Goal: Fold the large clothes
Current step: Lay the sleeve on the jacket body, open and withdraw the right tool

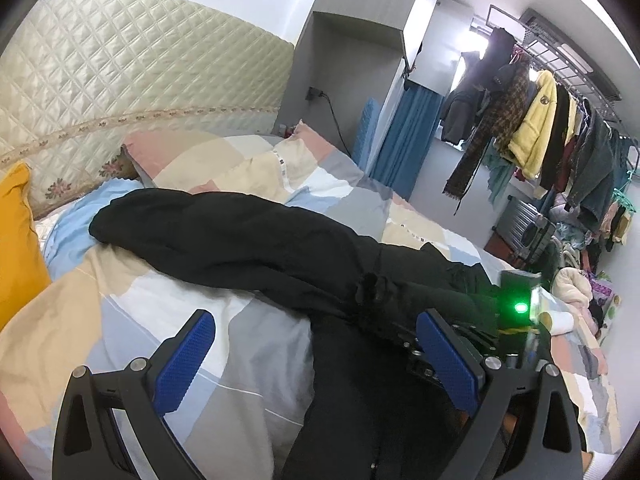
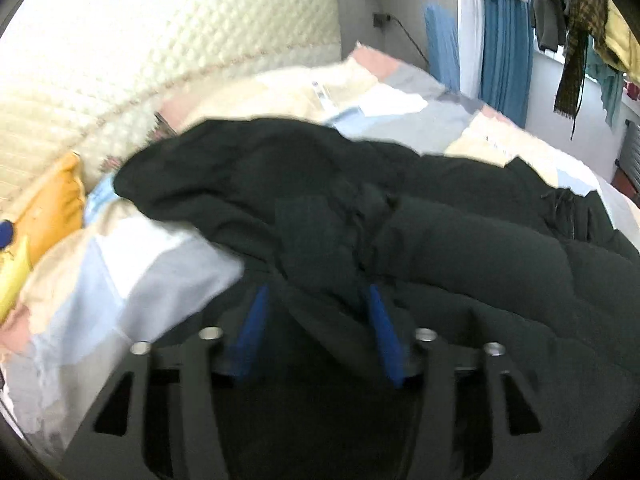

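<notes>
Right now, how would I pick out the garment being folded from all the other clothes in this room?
Start at the bed with the patchwork quilt under the quilted cream headboard. Across the quilt lies a black padded coat, one sleeve stretched toward the yellow pillow. It alone is spread on the bed; the other clothes hang on the rack by the window.
</notes>
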The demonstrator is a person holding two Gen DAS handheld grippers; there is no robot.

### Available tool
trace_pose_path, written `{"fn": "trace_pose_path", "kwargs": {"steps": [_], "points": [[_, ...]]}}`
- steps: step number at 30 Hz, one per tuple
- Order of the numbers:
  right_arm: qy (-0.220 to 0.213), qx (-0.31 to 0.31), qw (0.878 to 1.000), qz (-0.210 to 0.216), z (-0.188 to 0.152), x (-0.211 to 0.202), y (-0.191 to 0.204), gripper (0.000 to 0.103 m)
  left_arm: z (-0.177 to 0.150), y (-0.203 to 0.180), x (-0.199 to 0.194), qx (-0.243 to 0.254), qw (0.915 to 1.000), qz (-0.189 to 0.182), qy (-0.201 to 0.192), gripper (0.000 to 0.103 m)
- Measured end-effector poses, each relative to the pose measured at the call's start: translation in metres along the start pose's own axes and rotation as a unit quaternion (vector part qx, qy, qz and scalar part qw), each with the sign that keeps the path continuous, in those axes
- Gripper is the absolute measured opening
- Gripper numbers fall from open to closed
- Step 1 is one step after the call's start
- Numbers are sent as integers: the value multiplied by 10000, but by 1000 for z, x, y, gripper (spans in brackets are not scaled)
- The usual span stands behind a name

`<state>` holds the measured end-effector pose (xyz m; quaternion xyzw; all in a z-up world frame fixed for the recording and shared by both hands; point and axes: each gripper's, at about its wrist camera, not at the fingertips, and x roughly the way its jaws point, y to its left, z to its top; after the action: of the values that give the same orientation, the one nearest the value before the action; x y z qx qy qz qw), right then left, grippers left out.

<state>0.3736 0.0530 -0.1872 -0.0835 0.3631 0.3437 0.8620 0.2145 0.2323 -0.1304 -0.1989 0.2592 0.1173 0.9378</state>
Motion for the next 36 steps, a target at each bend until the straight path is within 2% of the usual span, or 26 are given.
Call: {"fn": "trace_pose_path", "kwargs": {"steps": [6, 17, 26, 36], "points": [[-297, 107, 9994, -134, 4, -42, -2, 56, 0, -3, -6, 90, 9999, -53, -23, 102], [-830, 443, 9911, -938, -4, -171, -38, 56, -9, -36, -31, 406, 9975, -564, -111, 102], [-1137, 573, 9793, -1575, -34, -267, -51, 55, -28, -75, -66, 779, 9935, -813, -166, 102], [-1509, 1041, 9631, -1971, -86, -331, -59, 56, -45, -105, -98, 964, 9882, -1113, -419, 102]]}}
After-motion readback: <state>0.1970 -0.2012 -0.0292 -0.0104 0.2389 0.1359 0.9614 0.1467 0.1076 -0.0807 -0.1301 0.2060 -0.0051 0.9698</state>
